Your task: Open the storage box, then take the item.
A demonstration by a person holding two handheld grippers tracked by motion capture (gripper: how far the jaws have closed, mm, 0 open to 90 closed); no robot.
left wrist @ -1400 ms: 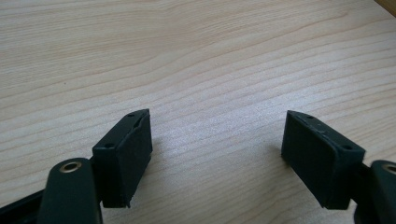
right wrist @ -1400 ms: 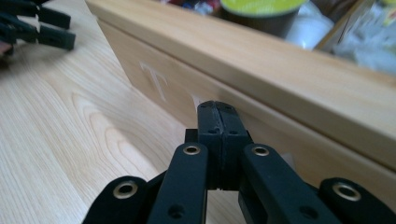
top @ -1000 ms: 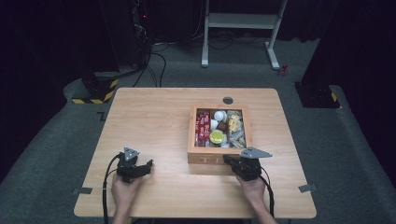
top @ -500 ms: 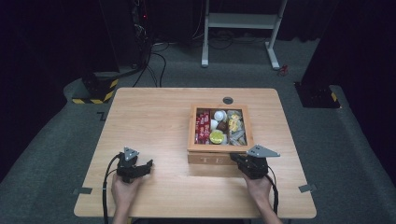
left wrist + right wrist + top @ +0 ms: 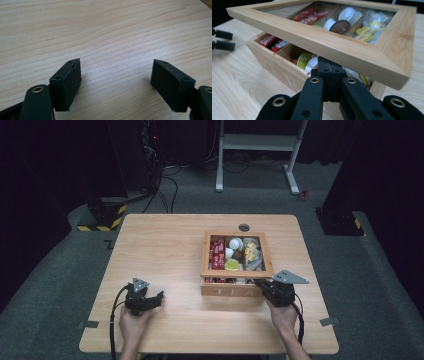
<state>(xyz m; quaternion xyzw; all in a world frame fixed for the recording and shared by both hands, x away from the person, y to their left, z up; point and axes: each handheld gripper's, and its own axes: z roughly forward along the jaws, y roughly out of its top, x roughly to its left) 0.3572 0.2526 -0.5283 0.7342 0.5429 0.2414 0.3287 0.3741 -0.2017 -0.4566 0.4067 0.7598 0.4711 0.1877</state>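
Observation:
A wooden tea box [image 5: 232, 290] stands on the table's right half, its compartments holding sachets and small cups. Its glass-paned lid [image 5: 317, 37] is tilted up at the front, leaving a gap above the box's front wall [image 5: 274, 67]. My right gripper [image 5: 329, 65] is shut, its tip tucked under the lid's front rail near the right corner; in the high view the right gripper [image 5: 261, 284] sits at the box's front edge. My left gripper [image 5: 116, 77] lies open on bare wood, holding nothing, at the near left [image 5: 159, 297], well apart from the box.
The light wooden table [image 5: 165, 245] has free room left of and behind the box. A round grommet [image 5: 244, 227] sits near the far edge. Beyond the table are a grey floor, cables and a white frame [image 5: 257, 142]. The left gripper's fingers [image 5: 223, 40] show at the far left.
My right gripper has shifted to the right along the box's front edge and a little forward. The left gripper has stayed where it was.

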